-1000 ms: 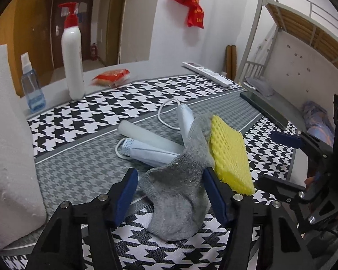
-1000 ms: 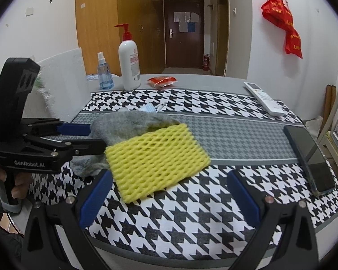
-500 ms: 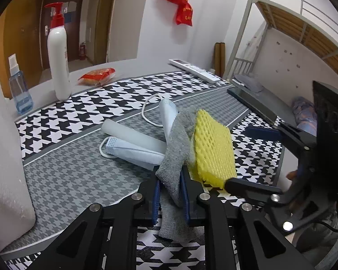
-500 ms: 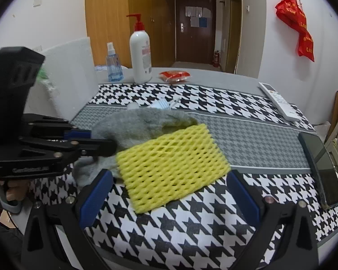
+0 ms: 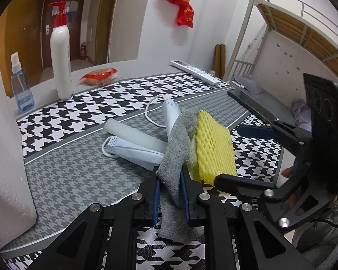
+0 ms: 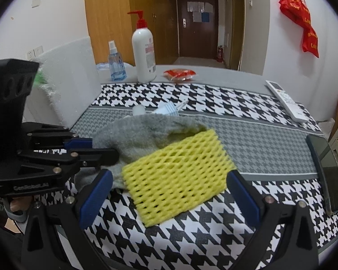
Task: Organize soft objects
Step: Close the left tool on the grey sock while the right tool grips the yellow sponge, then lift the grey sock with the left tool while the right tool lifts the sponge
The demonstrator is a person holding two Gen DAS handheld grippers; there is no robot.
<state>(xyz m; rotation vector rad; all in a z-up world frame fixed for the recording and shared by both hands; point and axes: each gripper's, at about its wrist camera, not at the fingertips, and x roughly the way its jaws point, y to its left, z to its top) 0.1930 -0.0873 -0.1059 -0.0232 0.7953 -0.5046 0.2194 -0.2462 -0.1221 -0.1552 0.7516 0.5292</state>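
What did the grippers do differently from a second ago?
The left gripper snapped shut on the grey sock, which had lain loose between its open fingers. The right gripper edged closer around the yellow foam net, not touching it. The face mask and bottles stayed put.

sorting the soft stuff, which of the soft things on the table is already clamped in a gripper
The grey sock. The left gripper is shut on its lower part. The yellow foam net lies between the right gripper's open fingers, ungripped, and the blue face masks lie untouched behind.
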